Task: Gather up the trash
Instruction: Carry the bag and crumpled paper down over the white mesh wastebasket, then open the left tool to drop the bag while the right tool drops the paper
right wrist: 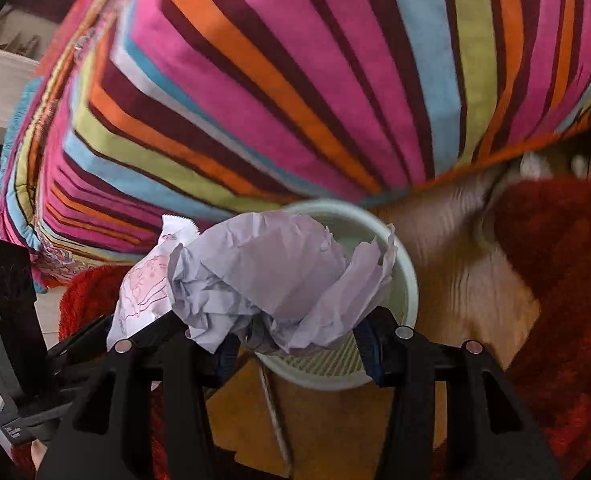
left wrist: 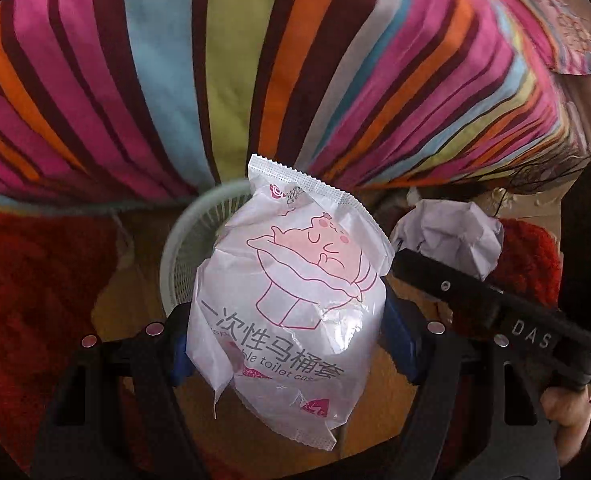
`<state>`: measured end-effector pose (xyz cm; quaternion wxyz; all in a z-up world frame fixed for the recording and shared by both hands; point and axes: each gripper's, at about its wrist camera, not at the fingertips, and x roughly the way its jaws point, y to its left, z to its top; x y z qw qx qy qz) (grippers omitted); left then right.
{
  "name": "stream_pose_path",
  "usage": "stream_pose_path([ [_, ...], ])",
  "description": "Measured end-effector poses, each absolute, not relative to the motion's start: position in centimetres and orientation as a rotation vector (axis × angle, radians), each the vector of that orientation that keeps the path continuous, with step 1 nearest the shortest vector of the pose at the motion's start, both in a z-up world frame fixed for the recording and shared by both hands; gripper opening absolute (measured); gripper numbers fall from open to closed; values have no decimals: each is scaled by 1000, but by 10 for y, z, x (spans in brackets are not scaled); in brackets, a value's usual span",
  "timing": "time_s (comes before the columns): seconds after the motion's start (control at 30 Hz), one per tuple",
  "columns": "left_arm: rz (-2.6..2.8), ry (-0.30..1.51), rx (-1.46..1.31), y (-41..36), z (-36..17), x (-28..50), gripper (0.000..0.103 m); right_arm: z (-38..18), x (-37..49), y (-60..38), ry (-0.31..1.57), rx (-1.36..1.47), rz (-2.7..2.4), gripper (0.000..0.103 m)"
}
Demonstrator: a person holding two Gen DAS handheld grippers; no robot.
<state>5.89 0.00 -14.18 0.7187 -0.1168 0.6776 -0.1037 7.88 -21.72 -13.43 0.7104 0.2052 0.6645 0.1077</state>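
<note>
My left gripper (left wrist: 291, 344) is shut on a white plastic wrapper (left wrist: 291, 292) printed with a pink cartoon and holds it above a pale green mesh waste basket (left wrist: 187, 240). My right gripper (right wrist: 295, 340) is shut on a crumpled ball of pale paper (right wrist: 271, 268), held over the basket's rim (right wrist: 407, 280). The paper ball (left wrist: 455, 236) and the right gripper's body show at the right of the left wrist view. The wrapper (right wrist: 143, 284) shows to the left in the right wrist view.
A bed with a bright striped cover (left wrist: 215, 60) rises just behind the basket; it also fills the right wrist view (right wrist: 295, 80). The basket stands on a wooden floor (right wrist: 455, 248) between red shaggy rugs (left wrist: 27, 300), (right wrist: 567, 280).
</note>
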Motion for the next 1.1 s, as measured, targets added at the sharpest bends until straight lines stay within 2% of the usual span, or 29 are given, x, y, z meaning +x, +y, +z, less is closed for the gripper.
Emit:
stream_pose_path([
  [0.23,-186,1651,-330,5,-180,62,73,-169,77,-221,1605,543,188,47],
  [0.5,-137,1772,-396,6,-216,63,73,-205,80,-208,1710,518,126,47],
  [1.1,-97,1957,-264,-14,-278,65,73,-263,90,-210,1870,534,88,47],
])
